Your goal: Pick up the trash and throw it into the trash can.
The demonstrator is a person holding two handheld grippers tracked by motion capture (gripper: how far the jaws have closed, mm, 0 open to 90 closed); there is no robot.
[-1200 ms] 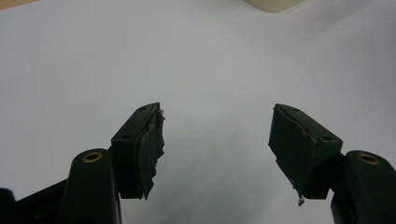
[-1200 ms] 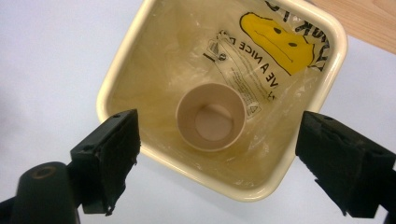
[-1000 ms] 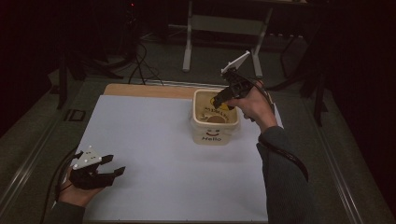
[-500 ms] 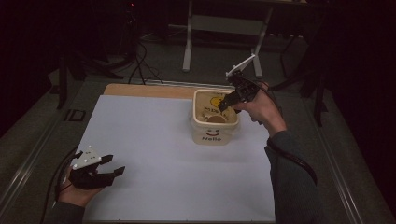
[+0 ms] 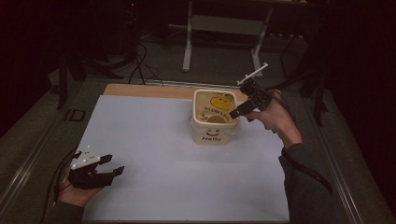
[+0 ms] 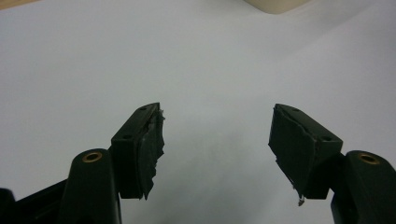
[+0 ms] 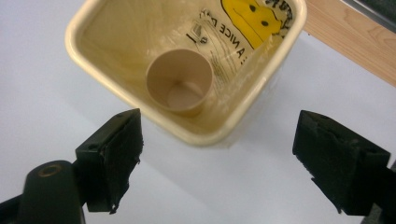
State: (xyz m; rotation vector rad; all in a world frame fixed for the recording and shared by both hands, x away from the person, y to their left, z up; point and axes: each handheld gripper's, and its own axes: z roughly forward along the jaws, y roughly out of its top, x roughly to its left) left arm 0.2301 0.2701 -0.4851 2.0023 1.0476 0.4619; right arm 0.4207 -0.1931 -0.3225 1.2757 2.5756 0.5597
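Right gripper [image 5: 237,112], which 1 second ago reached down over the mouth of the cream bucket [image 5: 212,135], has drawn back to the bucket's right rim and now hangs just above and beside it, jaws spread wide with nothing between them. In the right gripper view its 2 black pads frame the bucket from above, and a brown paper cup [image 7: 180,86] stands upright on the bucket's floor, near the wall printed with the yellow smiley. Judging from that, the cup has been dropped off inside and this step looks finished; the retreat reads as the hand clearing the rim. The right hand [image 5: 275,119] is raised off the table, wrist cocked so the gripper tilts down and toward the bucket, with the sleeve trailing back toward the near edge. Left gripper [image 5: 95,170] has not moved over the same second: it rests low on the white table sheet [image 5: 149,154], well apart from the bucket toward the near left corner, jaws parted and empty, pointing across the sheet toward the bucket.
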